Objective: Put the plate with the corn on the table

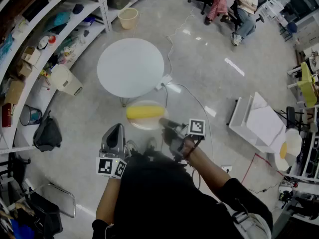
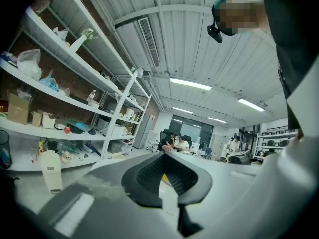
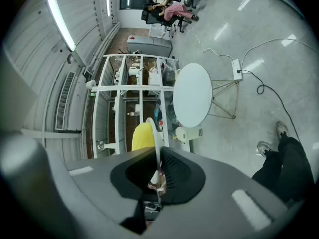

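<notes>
A clear round plate (image 1: 145, 114) carries a yellow corn cob (image 1: 144, 112) and hangs in the air just in front of the round white table (image 1: 130, 66). My right gripper (image 1: 167, 124) is shut on the plate's near right rim. In the right gripper view the thin plate edge (image 3: 158, 133) runs between the dark pads (image 3: 175, 172) with the corn (image 3: 142, 136) to its left and the table (image 3: 193, 94) beyond. My left gripper (image 1: 115, 135) hangs lower left of the plate, holding nothing, its jaws together. The left gripper (image 2: 167, 177) looks out level.
White shelving (image 1: 60, 29) full of boxes lines the left side. On the floor stand a beige bin (image 1: 128, 18), a white canister (image 1: 67, 79) and a black bag (image 1: 47, 133). A power strip and cable (image 1: 164, 81) lie by the table. People sit far back (image 1: 234, 4).
</notes>
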Action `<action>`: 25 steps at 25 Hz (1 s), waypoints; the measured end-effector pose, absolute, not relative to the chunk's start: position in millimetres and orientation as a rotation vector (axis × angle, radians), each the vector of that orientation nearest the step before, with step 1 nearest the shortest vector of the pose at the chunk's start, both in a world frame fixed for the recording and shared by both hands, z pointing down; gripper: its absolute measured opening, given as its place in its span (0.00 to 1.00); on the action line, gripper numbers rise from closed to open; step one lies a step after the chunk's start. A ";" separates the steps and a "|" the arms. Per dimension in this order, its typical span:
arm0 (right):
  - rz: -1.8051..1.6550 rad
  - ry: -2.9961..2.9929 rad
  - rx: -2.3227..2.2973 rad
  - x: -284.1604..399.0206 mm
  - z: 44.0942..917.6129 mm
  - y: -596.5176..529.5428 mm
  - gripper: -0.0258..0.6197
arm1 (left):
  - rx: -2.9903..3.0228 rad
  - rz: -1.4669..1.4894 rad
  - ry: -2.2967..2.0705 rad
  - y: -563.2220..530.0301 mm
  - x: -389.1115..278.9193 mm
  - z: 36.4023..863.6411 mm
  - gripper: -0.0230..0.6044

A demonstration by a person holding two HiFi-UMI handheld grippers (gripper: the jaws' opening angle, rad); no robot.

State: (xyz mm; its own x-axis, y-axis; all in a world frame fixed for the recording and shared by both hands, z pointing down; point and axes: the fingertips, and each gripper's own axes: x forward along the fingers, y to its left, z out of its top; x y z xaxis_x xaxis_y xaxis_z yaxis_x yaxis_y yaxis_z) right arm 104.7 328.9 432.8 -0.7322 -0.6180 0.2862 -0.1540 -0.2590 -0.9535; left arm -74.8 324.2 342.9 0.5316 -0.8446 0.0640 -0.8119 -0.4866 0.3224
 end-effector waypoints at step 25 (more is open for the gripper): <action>-2.063 1.668 -0.913 117.8 426.3 330.7 0.10 | 2.455 -0.146 -1.379 328.6 -62.9 344.4 0.04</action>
State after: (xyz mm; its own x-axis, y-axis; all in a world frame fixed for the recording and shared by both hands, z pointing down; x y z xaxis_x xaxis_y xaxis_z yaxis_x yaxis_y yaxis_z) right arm 117.8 330.7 426.3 -0.7384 -0.6182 0.2693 -0.1340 -0.2569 -0.9571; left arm -62.9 328.6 344.4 0.5290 -0.8460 0.0667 -0.8132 -0.4829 0.3248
